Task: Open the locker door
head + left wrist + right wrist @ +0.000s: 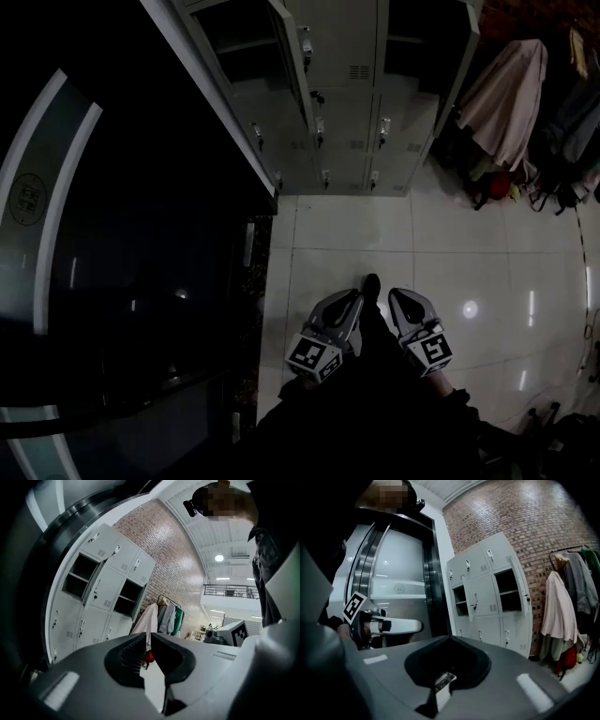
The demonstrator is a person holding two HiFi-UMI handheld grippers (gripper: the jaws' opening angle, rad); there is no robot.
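Note:
The grey metal lockers stand against the far wall, well ahead of both grippers; they also show in the left gripper view and the right gripper view. Several compartments stand open and dark, and one upper door is swung out. My left gripper and right gripper are held low, close to the person's body, above the floor. The left gripper shows only a thin slit at its tips and holds nothing. The right gripper has its tips together and is empty.
A clothes rack with a pale coat and darker garments stands right of the lockers, with a red bag under it. A large dark curved machine fills the left side. Glossy white floor tiles lie between me and the lockers.

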